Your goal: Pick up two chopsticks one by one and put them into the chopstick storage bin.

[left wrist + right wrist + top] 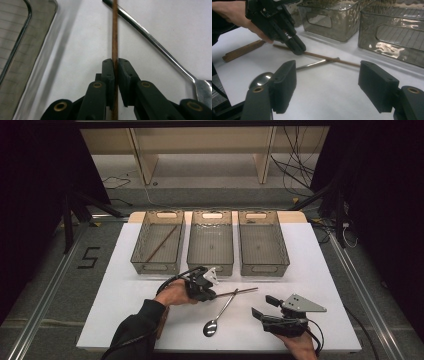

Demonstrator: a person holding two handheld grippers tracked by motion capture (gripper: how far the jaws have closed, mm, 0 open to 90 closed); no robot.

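The left gripper (pixel 116 75) is clamped on the chopstick (pixel 114 37), which seems to cross the spoon (pixel 220 312). Beside the spoon, the right gripper (pixel 327 86) gapes, holding nothing.

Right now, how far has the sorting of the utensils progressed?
Done: one chopstick lies in the left bin. In hand: the left tool is shut on the second chopstick, on the table. Left: the spoon is untouched; the right tool is open.

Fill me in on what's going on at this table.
A person works with two handheld grippers. The left gripper has clamped a brown chopstick lying on the white table, with a metal spoon crossing it. The right gripper waits open nearby. Another chopstick lies in the leftmost bin.
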